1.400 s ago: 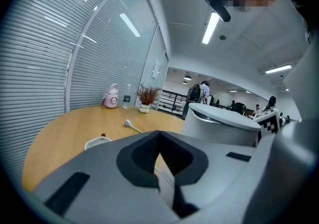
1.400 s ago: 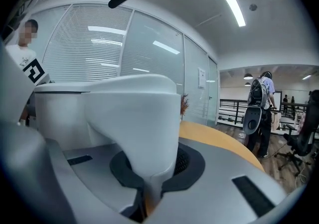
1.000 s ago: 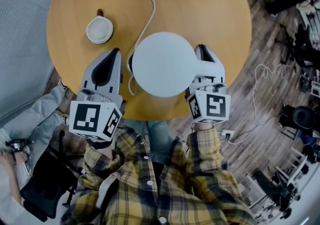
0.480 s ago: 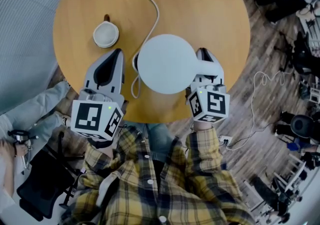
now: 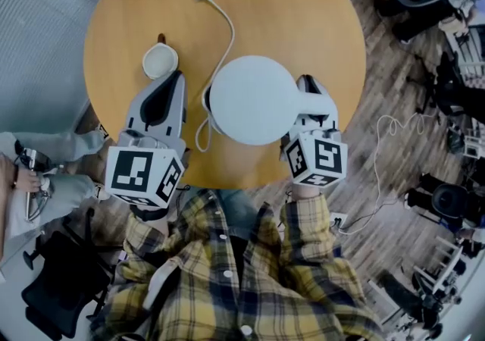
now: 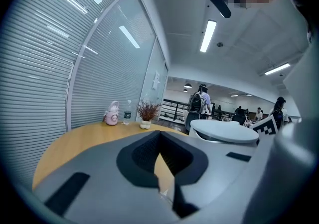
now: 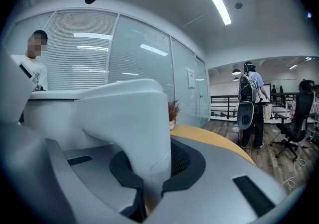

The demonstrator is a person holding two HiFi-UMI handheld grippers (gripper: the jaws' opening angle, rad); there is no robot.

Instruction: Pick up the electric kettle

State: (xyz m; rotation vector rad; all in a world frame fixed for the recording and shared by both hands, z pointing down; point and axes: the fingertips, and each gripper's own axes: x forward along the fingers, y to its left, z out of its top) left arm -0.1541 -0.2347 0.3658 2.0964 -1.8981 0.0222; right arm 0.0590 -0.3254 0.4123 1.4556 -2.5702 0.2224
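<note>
Firmly, handle (image 7: 133, 133) of the kettle (image 5: 254, 99) clamped between the jaws of the right gripper (image 5: 307, 83), kettle seen near the front edge of the table (image 5: 303, 6), left gripper (image 5: 173, 79) just beside it, jaws pressed together.

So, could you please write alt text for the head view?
From above: the right gripper holds the handle of a white electric kettle over a round wooden table. The left gripper is beside it, near a white cup and a power cord.

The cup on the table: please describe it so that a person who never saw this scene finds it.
Start at the round wooden table. On its left side, just beyond the left gripper, stands the cup. It is small, white and round, much smaller than the white kettle to its right.
</note>
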